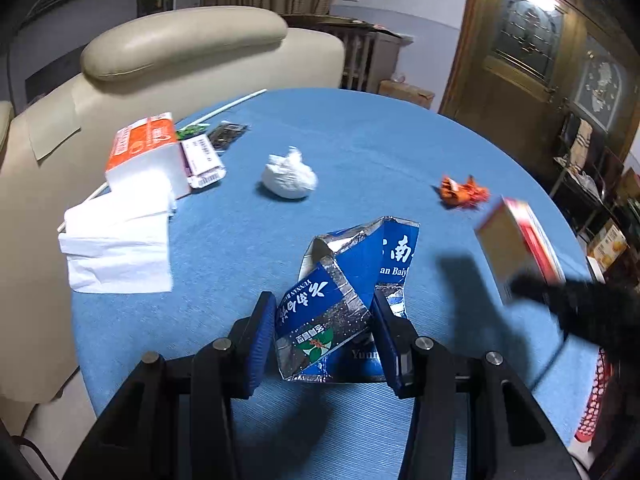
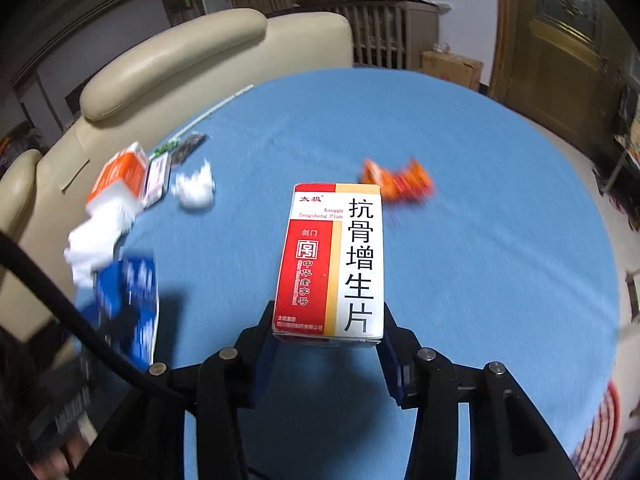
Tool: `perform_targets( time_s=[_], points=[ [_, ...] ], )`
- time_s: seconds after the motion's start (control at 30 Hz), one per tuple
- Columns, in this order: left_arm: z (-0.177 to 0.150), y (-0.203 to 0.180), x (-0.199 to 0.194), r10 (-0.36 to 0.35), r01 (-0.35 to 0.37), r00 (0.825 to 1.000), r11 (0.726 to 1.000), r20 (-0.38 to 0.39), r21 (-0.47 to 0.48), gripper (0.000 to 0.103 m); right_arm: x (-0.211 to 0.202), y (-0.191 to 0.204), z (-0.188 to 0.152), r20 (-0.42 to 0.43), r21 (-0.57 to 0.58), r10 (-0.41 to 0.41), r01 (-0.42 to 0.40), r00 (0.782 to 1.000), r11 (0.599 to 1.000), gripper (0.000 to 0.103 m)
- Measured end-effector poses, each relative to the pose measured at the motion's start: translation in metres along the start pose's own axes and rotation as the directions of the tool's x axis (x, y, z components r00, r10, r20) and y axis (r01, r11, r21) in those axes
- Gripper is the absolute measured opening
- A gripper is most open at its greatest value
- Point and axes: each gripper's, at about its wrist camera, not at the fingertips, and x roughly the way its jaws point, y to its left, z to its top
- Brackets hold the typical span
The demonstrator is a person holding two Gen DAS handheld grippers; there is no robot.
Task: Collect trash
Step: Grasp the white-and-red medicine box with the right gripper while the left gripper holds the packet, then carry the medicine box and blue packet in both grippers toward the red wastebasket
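Note:
My left gripper [image 1: 324, 320] is shut on a crushed blue and silver carton [image 1: 344, 296], held just above the blue table [image 1: 380, 140]. My right gripper [image 2: 326, 320] is shut on a red and white medicine box [image 2: 332, 260], lifted off the table; that box [image 1: 516, 244] shows blurred at the right of the left wrist view. The blue carton [image 2: 128, 300] appears blurred at the left of the right wrist view. A crumpled white tissue ball [image 1: 290, 176] and an orange wrapper [image 1: 464, 192] lie further out on the table.
An orange and white tissue pack [image 1: 144, 152] with loose white tissues [image 1: 116, 248], a small purple and white box [image 1: 202, 158] and a dark sachet [image 1: 228, 134] sit at the table's left. A beige leather chair [image 1: 180, 40] stands behind the table. A red mesh thing [image 1: 596, 396] hangs at the right edge.

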Motion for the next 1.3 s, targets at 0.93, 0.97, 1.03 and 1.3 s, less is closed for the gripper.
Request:
perform_targets(
  time_s=[0.93,0.97,1.03,1.3],
  points=[
    [-0.015,-0.052,0.032,0.015,-0.006,0.989,0.998,-0.144,0.063,0.049,-0.034,-0.067,-0.08,0.026,0.131,0.01,-0.013,1.0,0.991,0.048],
    [-0.015,-0.051,0.032,0.014,-0.005,0.989,0.998,-0.144,0.062,0.049,-0.036,-0.065,-0.079,0.029,0.128,0.011,-0.014,1.0,0.992,0.048],
    [-0.014,-0.05,0.032,0.013,-0.005,0.99,0.998,-0.142,0.057,0.049,-0.038,-0.062,-0.078,0.037,0.122,0.008,-0.012,0.999,0.992,0.048],
    [-0.012,-0.04,0.03,0.009,-0.005,0.991,0.999,-0.133,0.032,0.049,-0.039,-0.049,-0.075,0.043,0.114,0.012,-0.017,0.999,0.993,0.048]
  ],
)
